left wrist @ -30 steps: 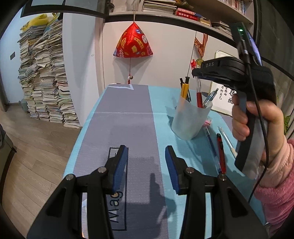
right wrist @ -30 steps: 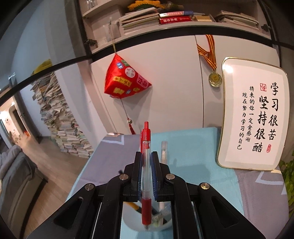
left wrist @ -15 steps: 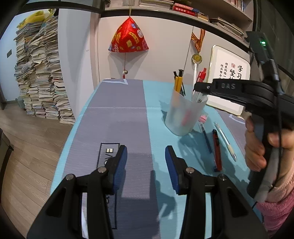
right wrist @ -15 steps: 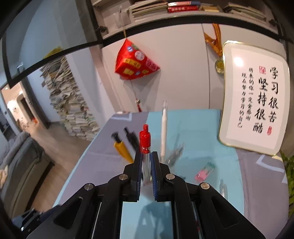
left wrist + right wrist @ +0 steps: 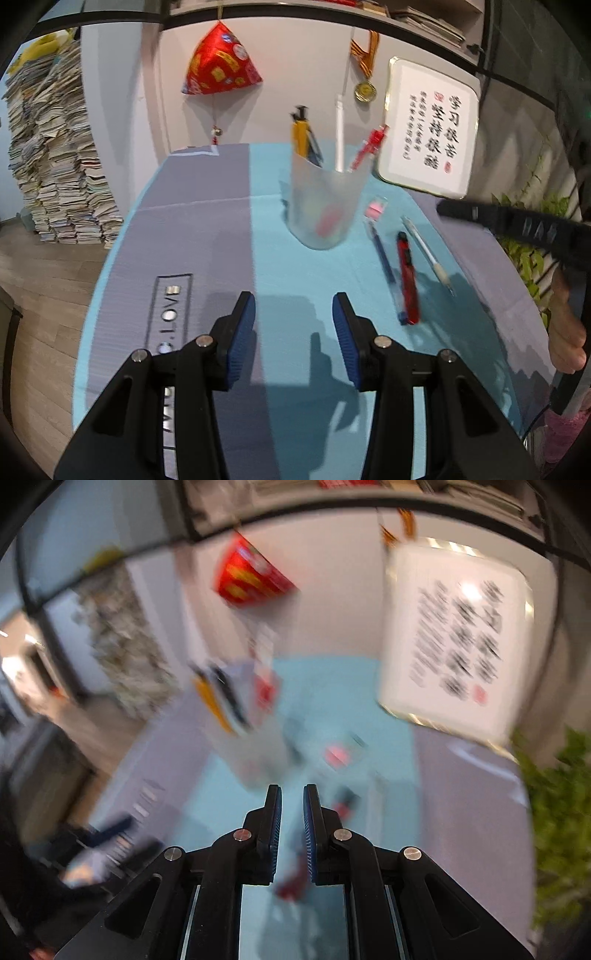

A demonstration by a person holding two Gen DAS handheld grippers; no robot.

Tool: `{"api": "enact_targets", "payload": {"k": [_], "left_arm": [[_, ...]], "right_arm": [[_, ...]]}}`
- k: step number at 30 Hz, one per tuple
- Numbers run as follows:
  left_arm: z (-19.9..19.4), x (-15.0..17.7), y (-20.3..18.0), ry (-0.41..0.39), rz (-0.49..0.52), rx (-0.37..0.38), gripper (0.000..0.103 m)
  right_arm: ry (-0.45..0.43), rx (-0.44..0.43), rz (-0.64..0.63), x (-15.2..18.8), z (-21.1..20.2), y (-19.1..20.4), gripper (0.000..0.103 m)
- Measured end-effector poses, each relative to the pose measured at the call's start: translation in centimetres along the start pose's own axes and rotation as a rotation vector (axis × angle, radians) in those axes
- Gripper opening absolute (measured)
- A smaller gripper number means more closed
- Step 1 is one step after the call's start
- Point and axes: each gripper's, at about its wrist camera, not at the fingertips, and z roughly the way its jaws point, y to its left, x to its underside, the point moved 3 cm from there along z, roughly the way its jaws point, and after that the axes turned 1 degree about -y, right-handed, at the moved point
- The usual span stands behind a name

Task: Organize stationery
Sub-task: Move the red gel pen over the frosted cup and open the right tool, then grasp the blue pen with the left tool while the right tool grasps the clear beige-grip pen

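— Translucent plastic is what we are looking at first: the pen cup (image 5: 325, 206) is standing upright on the turquoise half of the worktop (image 5: 303, 295), holding a yellow pen (image 5: 300, 137), a white pen (image 5: 339, 138) and a red pen (image 5: 369, 146) that is leaning toward the right.

— Are we reading any writing?

— We are reading "LOVE" printed inside a dark outline on the grey half of the mat (image 5: 171, 314), running sideways. The framed calligraphy board (image 5: 430, 127) is leaning against the wall with black Chinese characters and red seals; we cannot make them out surely.

— And what is lying loose?

— Just right of the cup we are seeing a pink eraser (image 5: 376, 210), a blue pen (image 5: 384, 258), a red utility knife (image 5: 408, 280) and a white pen with a grey grip (image 5: 428, 254), lying side by side on the turquoise cloth.

— What are our fingers doing?

— Our left gripper (image 5: 293, 339) is hovering with its blue-padded fingers spread and empty. Our right gripper (image 5: 291, 830) is showing its fingers nearly pressed together, a narrow slit between them and nothing pinched; that view is badly blurred.

— And the room?

— We are seeing a red pyramid ornament (image 5: 219, 61) and a medal (image 5: 365, 90) hanging on the white wall, tall stacks of books (image 5: 55, 155) on the wooden floor, and green leaves (image 5: 561, 812) at the right.
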Motion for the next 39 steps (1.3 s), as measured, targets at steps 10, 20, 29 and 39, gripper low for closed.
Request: {"api": "enact_targets", "payload": {"k": [10,20,29,39], "left_arm": [[3.5,0.6,-5.3,0.115,0.064,0.06,0.042],[6.4,1.8,-7.6,0.192,0.086,0.062,0.042],[7.5,0.7,-8.6,0.198,0.096,0.06,0.041],[5.9,1.9,-7.5,0.219,0.124,0.127,0.007]], "right_arm": [[0.147,0.04,0.134,5.0,1.9,-6.2,0.013],[0.167,0.044,0.074,5.6,3.9,-5.1,0.048],[0.161,0.101,0.038,5.9,3.8,-5.0,0.011],[0.219,0.013,0.083,8.6,0.3,-7.1,0.011]]}}
